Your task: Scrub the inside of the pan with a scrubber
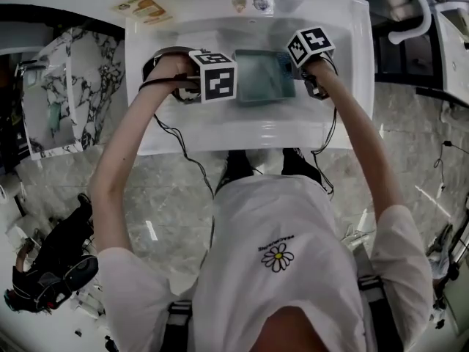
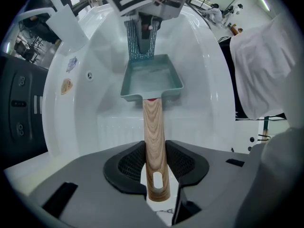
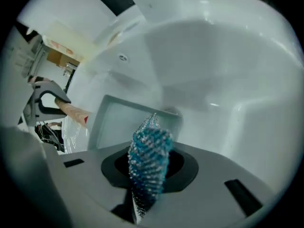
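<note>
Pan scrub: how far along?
Done: left gripper clamps the wooden handle of the pan, held in the sink; right gripper grips the blue scrubber. In hand: scrubber poised at the pan's far rim, contact unclear. Left: scrubbing the inside.

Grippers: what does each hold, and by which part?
The left gripper holds the pan by the end of its wooden handle; the right gripper holds the scrubber by one end.
</note>
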Tool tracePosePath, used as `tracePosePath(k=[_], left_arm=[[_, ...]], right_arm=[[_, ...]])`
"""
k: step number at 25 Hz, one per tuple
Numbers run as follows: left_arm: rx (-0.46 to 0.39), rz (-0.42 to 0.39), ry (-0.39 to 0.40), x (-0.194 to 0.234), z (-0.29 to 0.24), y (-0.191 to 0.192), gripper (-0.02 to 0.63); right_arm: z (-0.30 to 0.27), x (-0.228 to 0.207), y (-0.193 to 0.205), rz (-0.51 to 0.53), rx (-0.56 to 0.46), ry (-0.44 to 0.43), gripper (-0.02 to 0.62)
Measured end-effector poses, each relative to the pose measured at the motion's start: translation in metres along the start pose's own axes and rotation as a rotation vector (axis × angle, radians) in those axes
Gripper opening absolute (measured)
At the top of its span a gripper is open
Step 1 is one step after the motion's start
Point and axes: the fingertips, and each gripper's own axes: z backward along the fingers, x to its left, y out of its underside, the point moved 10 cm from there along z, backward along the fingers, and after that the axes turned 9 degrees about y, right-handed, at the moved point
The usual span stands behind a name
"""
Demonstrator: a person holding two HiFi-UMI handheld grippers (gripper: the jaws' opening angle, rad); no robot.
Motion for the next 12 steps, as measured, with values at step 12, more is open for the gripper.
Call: tracePosePath(k=[12], left_arm=[[-0.009,-0.004,-0.003,-0.002,0.002,0.003,0.139]], right_arm=[[-0.052,-0.007,-0.021,-0.2,0.146,0.0,0.061]])
